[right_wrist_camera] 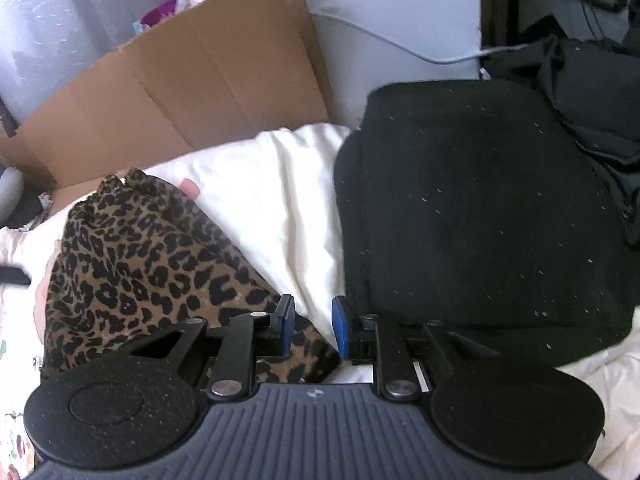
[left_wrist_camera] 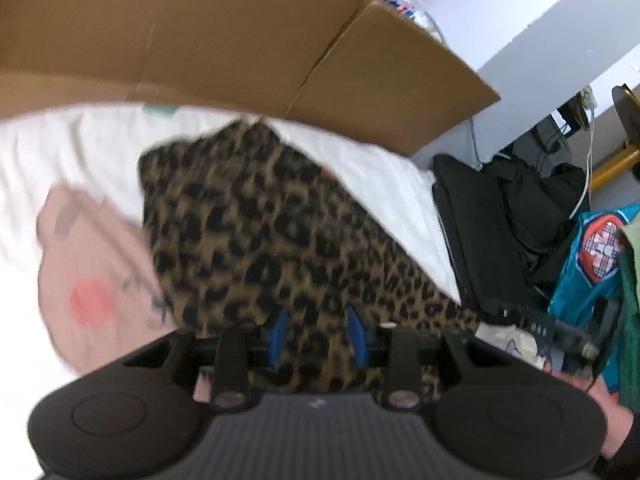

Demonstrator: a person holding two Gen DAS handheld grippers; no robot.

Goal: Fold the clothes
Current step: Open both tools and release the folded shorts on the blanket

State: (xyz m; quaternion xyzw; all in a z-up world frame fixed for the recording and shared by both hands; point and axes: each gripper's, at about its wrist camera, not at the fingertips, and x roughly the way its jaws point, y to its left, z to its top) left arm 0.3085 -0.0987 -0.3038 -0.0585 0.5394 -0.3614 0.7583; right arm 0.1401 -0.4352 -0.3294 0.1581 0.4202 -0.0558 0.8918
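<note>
A leopard-print garment (left_wrist_camera: 256,224) lies on the white bed sheet (left_wrist_camera: 80,148), partly over a pink garment (left_wrist_camera: 92,280). My left gripper (left_wrist_camera: 318,336) hovers over its near edge with the blue pads apart and leopard cloth showing between them; no pinch shows. In the right wrist view the leopard garment (right_wrist_camera: 132,256) lies to the left. My right gripper (right_wrist_camera: 312,328) is open, its left pad at the cloth's right corner, white sheet (right_wrist_camera: 280,200) showing in the gap. A folded black garment (right_wrist_camera: 480,208) lies to the right.
Flattened cardboard (left_wrist_camera: 248,36) stands along the far side of the bed. A pile of black clothes (left_wrist_camera: 512,216) and a teal garment (left_wrist_camera: 588,264) lie to the right. Cables (right_wrist_camera: 420,54) run along the wall.
</note>
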